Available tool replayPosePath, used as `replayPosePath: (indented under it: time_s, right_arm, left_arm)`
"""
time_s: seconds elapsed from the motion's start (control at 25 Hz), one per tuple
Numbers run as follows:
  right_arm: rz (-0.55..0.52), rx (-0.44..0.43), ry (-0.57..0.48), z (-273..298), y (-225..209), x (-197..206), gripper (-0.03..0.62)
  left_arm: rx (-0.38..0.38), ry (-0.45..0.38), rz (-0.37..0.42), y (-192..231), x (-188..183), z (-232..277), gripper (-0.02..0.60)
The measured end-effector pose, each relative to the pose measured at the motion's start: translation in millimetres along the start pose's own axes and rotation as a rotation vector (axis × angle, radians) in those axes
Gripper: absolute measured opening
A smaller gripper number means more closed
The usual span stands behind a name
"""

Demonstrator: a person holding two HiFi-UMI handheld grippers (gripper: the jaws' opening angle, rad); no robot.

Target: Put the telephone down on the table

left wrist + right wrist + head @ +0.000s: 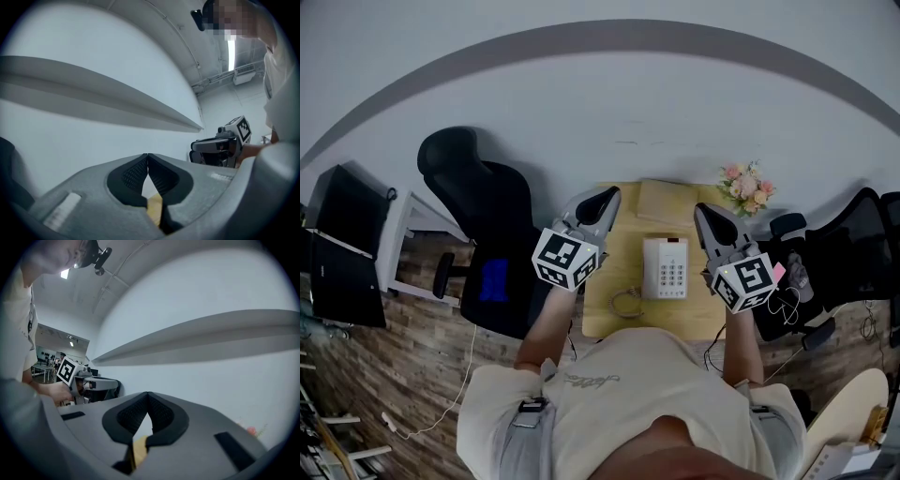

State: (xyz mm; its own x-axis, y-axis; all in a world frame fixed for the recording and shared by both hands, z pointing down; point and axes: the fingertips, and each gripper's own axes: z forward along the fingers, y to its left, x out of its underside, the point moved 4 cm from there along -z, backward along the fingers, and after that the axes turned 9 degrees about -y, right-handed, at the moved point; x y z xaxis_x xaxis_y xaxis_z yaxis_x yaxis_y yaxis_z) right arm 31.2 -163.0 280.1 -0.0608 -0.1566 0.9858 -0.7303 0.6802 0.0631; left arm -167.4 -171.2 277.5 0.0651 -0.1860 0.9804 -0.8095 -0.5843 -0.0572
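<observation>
Closest to the camera is the person's shirt (pixel 637 375). Past it, the left gripper (pixel 607 197) and right gripper (pixel 707 214) are both pressed together on nothing, held level over the table (pixel 605 281). Telephone (pixel 665 267) sits flat on it between the 2, so I'd say this one's basically done.

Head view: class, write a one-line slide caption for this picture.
Left claw and right claw, both shut and empty, flank the white telephone resting on the wooden table.
</observation>
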Motion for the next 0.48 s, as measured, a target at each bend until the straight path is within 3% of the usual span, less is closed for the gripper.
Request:
replayPosePath:
  time_s: [0.48]
  right_arm:
    - [0.029,0.004,0.029,4,-7,14,0.002]
  left_arm:
    - [0.006,0.015,-0.027,6,13,0,0.017]
